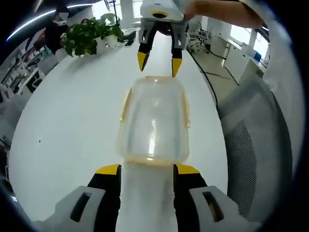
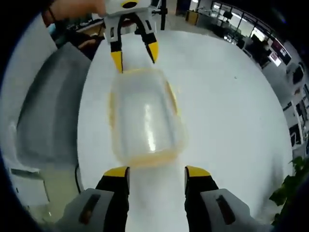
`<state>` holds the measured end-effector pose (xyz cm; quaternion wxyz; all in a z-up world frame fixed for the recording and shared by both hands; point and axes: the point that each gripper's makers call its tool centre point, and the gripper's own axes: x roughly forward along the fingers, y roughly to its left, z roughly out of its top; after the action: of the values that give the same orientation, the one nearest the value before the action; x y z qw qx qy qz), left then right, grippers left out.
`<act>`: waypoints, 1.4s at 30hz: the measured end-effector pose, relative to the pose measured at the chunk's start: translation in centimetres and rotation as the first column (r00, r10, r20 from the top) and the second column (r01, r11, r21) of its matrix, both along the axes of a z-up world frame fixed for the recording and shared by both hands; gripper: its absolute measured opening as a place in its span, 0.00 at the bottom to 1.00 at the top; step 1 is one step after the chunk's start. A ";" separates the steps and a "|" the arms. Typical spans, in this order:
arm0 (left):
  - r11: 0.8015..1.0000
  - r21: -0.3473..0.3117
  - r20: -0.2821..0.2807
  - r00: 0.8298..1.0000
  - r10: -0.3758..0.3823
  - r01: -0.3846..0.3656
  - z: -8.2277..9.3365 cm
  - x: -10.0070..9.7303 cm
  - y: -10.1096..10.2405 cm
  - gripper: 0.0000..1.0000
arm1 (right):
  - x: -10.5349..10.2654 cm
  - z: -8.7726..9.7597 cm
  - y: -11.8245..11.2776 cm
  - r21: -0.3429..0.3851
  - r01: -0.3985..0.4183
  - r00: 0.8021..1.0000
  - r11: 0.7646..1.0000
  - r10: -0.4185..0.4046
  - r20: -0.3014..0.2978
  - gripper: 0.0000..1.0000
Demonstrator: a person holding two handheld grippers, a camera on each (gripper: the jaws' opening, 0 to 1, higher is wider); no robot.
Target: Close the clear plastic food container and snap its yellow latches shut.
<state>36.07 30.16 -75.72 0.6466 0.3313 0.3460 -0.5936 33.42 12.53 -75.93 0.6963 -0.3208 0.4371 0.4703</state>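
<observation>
Clear plastic container (image 1: 153,123) sits on the white table (image 1: 67,121), lid on, between both grippers. Left gripper (image 1: 147,170) and right gripper (image 2: 156,172) hold their jaws apart at opposite ends, gripping nothing. Recommend pressing each yellow latch (image 1: 185,108) squarely inward, opposing sides braced.

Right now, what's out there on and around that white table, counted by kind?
Clear food containers: 1
Handheld grippers, left and right: 2
Potted plants: 1
Mesh office chairs: 1
White tables: 1
Total: 6
</observation>
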 end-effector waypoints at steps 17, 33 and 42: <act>0.865 -0.032 -0.253 0.841 0.478 -0.501 0.7 -0.5 -0.4 0.39 | 1.2 0.8 0.6 0.058 0.371 0.928 0.927 -0.372 -0.002 0.42; 0.740 0.003 -0.335 0.697 0.635 -0.673 -0.2 -0.2 -0.3 0.34 | 1.2 -0.2 0.8 0.099 0.645 0.763 0.758 -0.631 -0.144 0.34; 0.704 0.036 -0.404 0.634 0.659 -0.709 -1.2 -0.6 -1.0 0.33 | 1.7 -1.2 1.4 0.135 0.774 0.628 0.618 -0.724 -0.284 0.33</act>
<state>35.46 29.15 -76.92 0.7610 0.0095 0.5278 -0.3771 35.14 13.91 -77.11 0.8148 0.0300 0.5376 0.2148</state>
